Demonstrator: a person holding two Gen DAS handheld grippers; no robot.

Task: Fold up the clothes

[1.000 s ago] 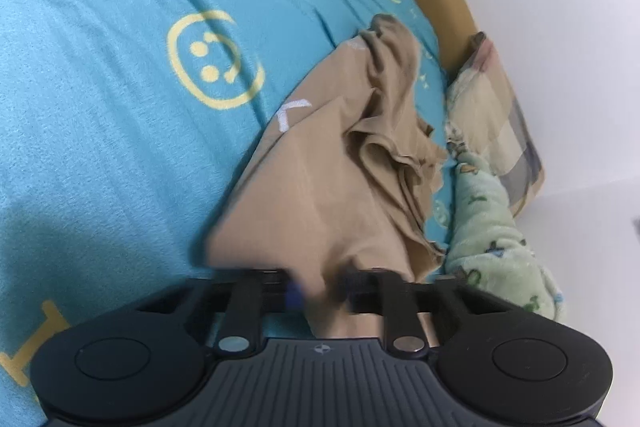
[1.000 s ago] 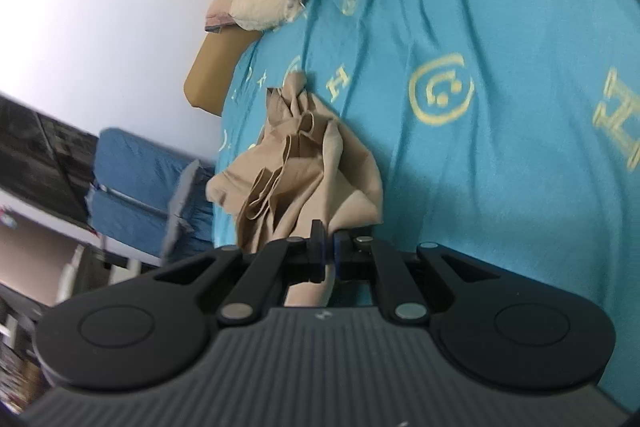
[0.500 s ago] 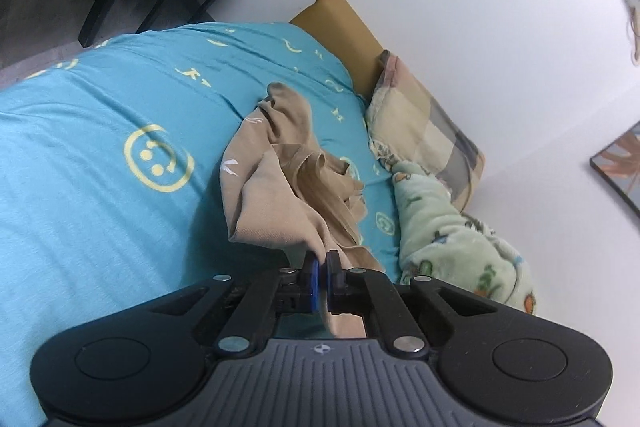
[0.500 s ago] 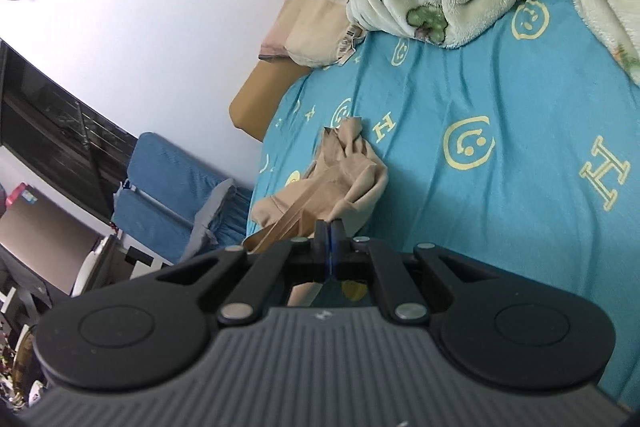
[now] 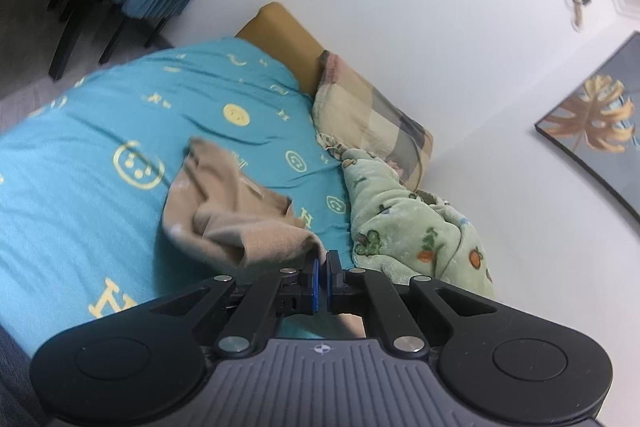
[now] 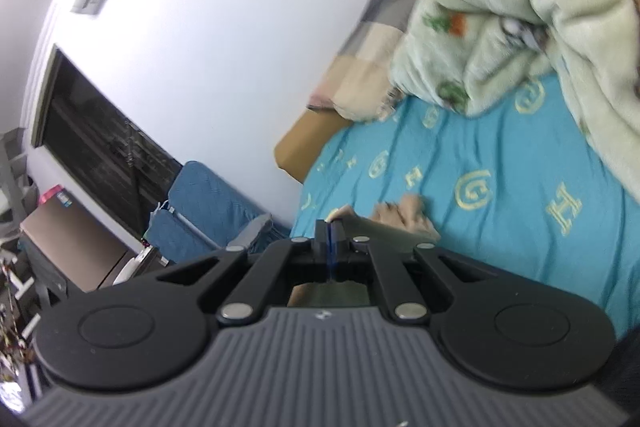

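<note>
Wall art (image 5: 592, 123) left view; window (image 6: 100, 139) right.

Both tools, left tool (image 5: 319, 277) and right tool (image 6: 330, 247), have risen from the bed (image 5: 80, 195); the left has closed, lifting the tan garment (image 5: 240, 223) edge off the sheet.

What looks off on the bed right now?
The tan garment is bunched and twisted, not flat, with both tongs shut on its edges: left, right. The green blanket is heaped by the pillow. Nothing looks damaged or spilled.
</note>
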